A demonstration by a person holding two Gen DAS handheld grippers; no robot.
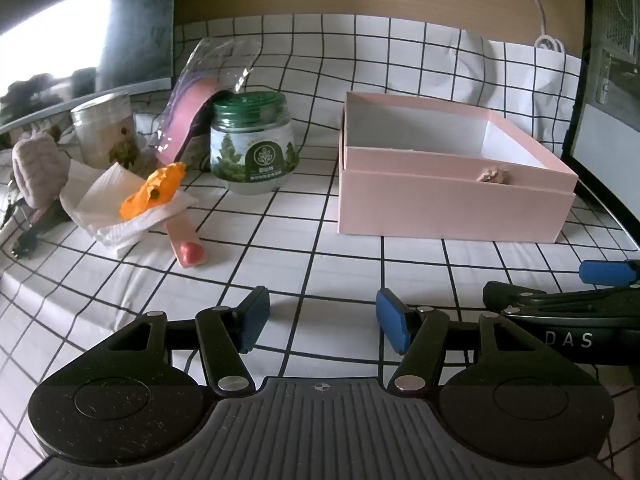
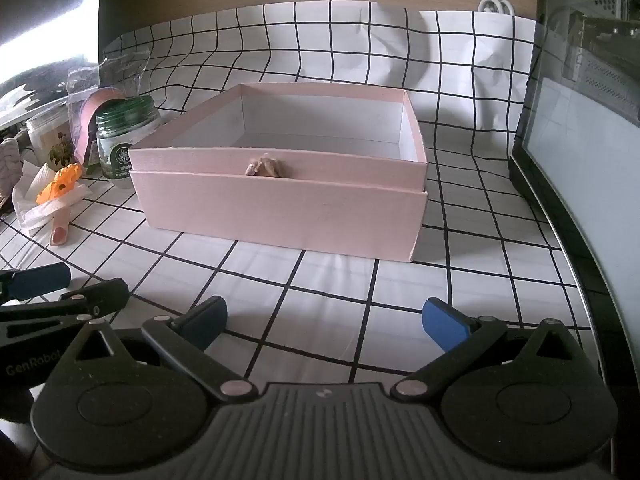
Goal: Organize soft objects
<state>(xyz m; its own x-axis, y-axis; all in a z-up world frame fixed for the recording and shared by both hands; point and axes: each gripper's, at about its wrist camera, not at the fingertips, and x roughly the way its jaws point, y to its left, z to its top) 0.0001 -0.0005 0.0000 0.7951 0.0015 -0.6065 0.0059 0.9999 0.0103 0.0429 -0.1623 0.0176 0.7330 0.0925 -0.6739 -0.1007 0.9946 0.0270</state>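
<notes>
I held my left gripper (image 1: 322, 320) and right gripper (image 2: 324, 322) low with fingers apart and empty, because the orange soft flower (image 1: 154, 190) lay on tissue left of the pink box (image 1: 452, 208).

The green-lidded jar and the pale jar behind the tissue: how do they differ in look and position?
The green-lidded jar has a dark green lid and a label with trees; the pale jar looks cloudy white with a flower picture.

The green-lidded jar stands nearer the pink box; the pale jar stands further left, behind the white tissue.

Both stand upright on the checked cloth.
</notes>
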